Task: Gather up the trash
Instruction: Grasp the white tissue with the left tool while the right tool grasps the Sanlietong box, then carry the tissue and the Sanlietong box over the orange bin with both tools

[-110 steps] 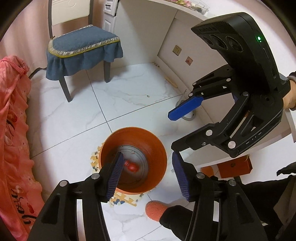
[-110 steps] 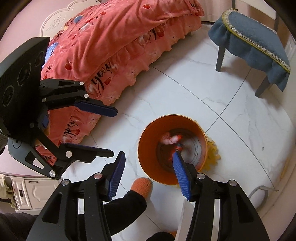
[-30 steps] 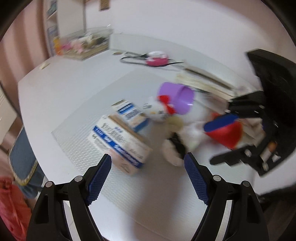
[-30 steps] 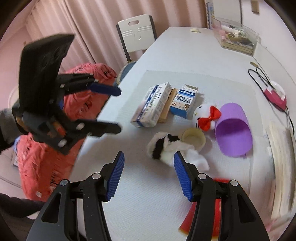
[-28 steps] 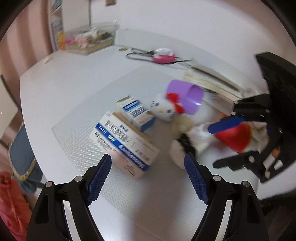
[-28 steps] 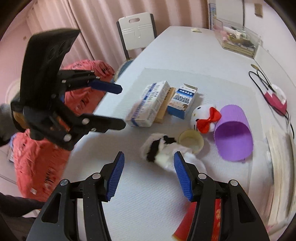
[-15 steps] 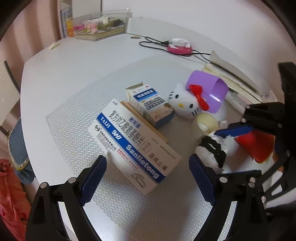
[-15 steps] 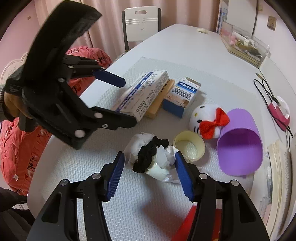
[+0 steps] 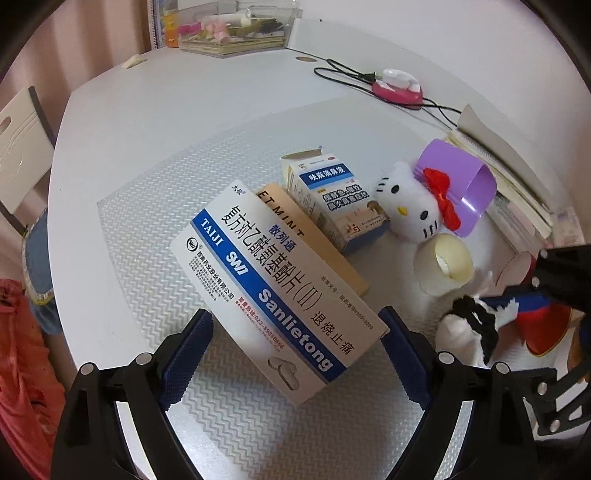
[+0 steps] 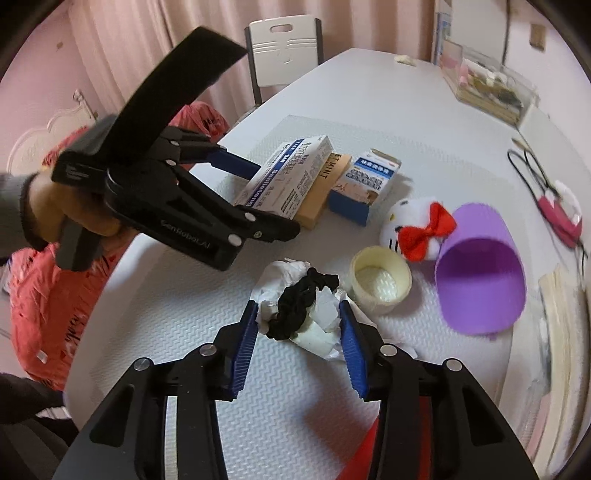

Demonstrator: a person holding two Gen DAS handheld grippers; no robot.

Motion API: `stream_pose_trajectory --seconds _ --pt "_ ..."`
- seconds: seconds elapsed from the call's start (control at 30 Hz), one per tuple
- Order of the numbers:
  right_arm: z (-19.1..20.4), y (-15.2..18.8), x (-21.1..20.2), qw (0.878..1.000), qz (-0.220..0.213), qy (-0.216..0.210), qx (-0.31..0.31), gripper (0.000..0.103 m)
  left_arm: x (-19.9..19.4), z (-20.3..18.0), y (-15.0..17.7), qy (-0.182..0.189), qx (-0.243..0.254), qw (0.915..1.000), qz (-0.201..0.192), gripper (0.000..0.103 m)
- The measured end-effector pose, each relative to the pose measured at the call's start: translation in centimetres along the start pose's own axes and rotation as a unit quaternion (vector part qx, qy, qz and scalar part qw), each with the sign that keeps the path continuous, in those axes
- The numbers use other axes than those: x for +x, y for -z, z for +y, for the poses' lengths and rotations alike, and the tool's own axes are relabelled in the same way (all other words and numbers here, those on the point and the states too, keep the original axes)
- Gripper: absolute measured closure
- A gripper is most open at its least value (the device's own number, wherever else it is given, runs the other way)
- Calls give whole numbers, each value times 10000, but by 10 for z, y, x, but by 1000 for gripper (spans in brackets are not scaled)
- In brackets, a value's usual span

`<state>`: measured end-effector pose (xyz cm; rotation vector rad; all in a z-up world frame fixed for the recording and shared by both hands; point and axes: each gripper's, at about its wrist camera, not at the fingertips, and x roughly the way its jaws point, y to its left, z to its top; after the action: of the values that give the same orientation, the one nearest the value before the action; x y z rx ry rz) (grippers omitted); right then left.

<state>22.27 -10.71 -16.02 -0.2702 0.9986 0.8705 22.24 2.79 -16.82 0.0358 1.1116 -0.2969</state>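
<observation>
A long white and blue medicine box [image 9: 273,284] lies on a tan box on the table mat. My left gripper [image 9: 295,332] is open with its jaws either side of the box's near end; it also shows in the right wrist view [image 10: 258,195]. A crumpled white paper wad with a black hair tie [image 10: 303,306] lies on the mat. My right gripper [image 10: 297,328] is open with its blue pads either side of the wad, close to it. The wad also shows at the right of the left wrist view [image 9: 469,332].
A smaller blue and white box [image 9: 336,199], a white cat plush with a red bow [image 9: 410,206], a tape roll [image 9: 443,266] and a tipped purple cup [image 9: 465,184] lie nearby. A pink corded device [image 9: 397,90] and a clear organiser [image 9: 229,29] sit farther back. A red item [image 9: 543,325] lies by the table edge.
Both grippers came up from the orange bin on the floor to the table. In the last second the left closed in on the long box and the right on the paper wad.
</observation>
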Motion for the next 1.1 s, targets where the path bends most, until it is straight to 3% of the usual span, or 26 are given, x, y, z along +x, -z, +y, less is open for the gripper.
stream_pose_trajectory --seconds 0.13,0.23,0.83,1.1 --pt "2 2 -5 9999 -60 -71 70 59 -5 2 2 -50 -21 10000 -17 27" --pt "4 2 -9 9998 -115 -116 79 59 -8 6 5 20 -79 10000 -8 30" --pt "24 6 -30 9992 -271 -296 53 59 -53 -2 47 196 -281 9992 -222 35" --pt "49 -2 -44 9983 -331 -396 -284 60 -85 2 72 106 -454 9983 -338 35"
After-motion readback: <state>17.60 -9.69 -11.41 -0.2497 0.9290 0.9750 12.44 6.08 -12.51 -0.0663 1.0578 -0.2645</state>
